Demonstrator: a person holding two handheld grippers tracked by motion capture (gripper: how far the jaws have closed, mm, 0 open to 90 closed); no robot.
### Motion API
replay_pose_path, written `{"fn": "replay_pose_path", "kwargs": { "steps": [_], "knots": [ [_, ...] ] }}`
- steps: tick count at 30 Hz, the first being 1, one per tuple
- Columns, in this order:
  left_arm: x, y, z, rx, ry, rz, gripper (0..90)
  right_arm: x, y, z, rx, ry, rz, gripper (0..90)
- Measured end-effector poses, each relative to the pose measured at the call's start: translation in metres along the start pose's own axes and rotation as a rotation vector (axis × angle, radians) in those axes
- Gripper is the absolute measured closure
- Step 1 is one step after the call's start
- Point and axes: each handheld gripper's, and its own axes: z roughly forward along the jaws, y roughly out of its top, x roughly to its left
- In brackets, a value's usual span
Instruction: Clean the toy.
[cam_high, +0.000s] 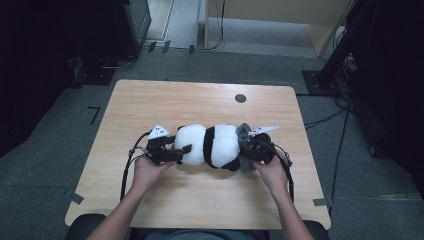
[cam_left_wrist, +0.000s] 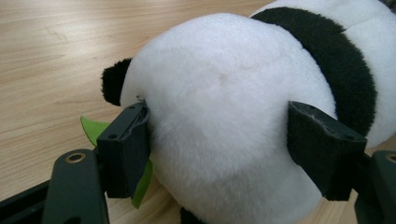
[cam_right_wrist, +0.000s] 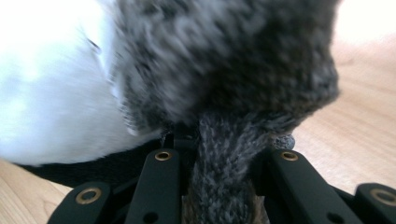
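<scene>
High view, left gripper (cam_high: 183, 151) fingers clamped on panda plush (cam_high: 210, 145), right gripper (cam_high: 248, 145) fingers pinching grey knit (cam_right_wrist: 224, 84)

A light wooden table (cam_high: 150, 100) carries a black-and-white plush panda (cam_high: 212, 145) lying on its side mid-table.

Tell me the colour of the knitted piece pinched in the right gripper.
The knitted piece is mottled grey, dark and light yarn mixed. It shows best in the right gripper view, clamped in the right gripper.

Both grippers (cam_high: 167, 147) (cam_high: 257, 145) are black, each topped with a grey three-cornered plate. Brass-ringed holes mark the jaws. Black cables (cam_high: 126, 170) trail off.
</scene>
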Motion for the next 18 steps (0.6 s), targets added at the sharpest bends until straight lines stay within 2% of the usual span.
{"fn": "replay_pose_path", "kwargs": {
  "steps": [5,8,12,18],
  "knots": [
    [0.000,0.000,0.000,0.001,0.000,0.000,24.8,-0.001,-0.001,0.013,0.062,0.012,0.012,74.0],
    [0.000,0.000,0.000,0.000,0.000,-0.001,24.8,-0.003,-0.001,0.018,0.076,0.022,0.020,74.0],
    [0.000,0.000,0.000,0.001,-0.001,0.000,24.8,-0.009,-0.001,0.019,0.080,0.051,0.049,73.9],
    [0.000,0.000,-0.001,0.004,0.000,0.000,24.8,-0.012,0.000,0.012,0.067,0.043,0.049,73.7]
  ]
}}
